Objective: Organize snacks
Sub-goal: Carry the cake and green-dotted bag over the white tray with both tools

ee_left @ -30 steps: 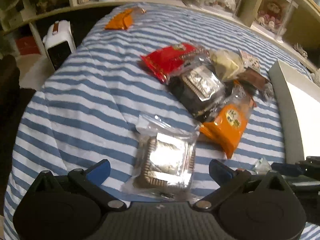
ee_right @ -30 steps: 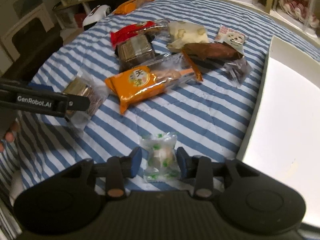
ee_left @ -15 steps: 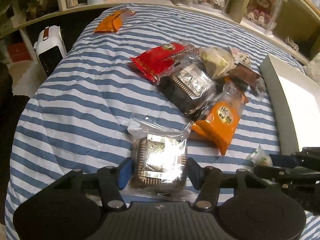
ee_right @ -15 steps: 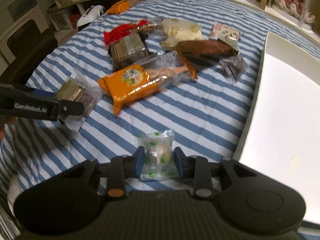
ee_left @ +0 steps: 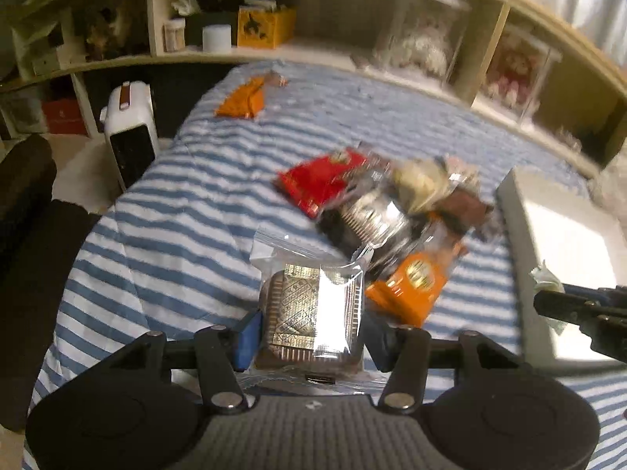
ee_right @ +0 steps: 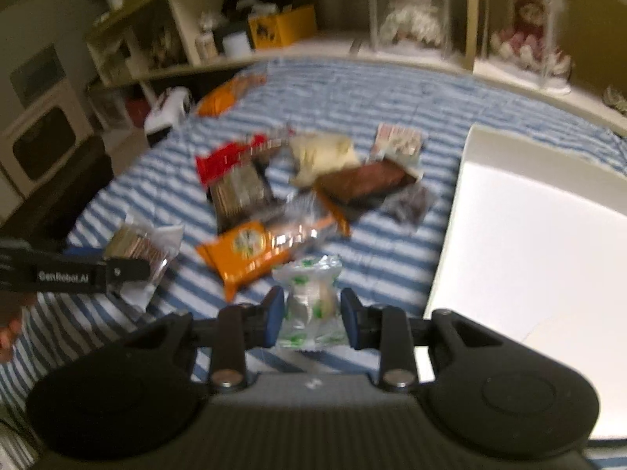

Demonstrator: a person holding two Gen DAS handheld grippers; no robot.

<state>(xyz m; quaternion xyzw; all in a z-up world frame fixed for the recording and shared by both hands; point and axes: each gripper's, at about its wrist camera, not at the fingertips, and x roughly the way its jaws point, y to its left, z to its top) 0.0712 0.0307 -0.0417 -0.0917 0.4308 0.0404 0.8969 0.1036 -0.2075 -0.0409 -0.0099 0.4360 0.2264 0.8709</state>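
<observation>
My left gripper (ee_left: 311, 333) is shut on a clear packet holding a brown square biscuit (ee_left: 313, 309), lifted above the striped bed. My right gripper (ee_right: 311, 311) is shut on a small clear candy wrapper with green print (ee_right: 311, 301), also lifted; it shows at the right edge of the left wrist view (ee_left: 544, 278). A pile of snacks lies mid-bed: a red packet (ee_left: 317, 182), a dark biscuit tray (ee_left: 368, 219), an orange packet (ee_right: 250, 250), a pale packet (ee_right: 321, 152) and a brown bar (ee_right: 364, 182). A white box (ee_right: 529, 243) lies at the right.
A lone orange packet (ee_left: 241, 102) lies at the bed's far end. A white heater (ee_left: 131, 133) stands on the floor at the left. Shelves with jars and a yellow box (ee_left: 266, 27) run behind the bed. The blue-striped cover (ee_left: 176, 215) spreads left of the pile.
Both grippers have lifted off the bed with their packets. The left one, open a second ago, closed on the biscuit packet. The right one has moved toward the white box.
</observation>
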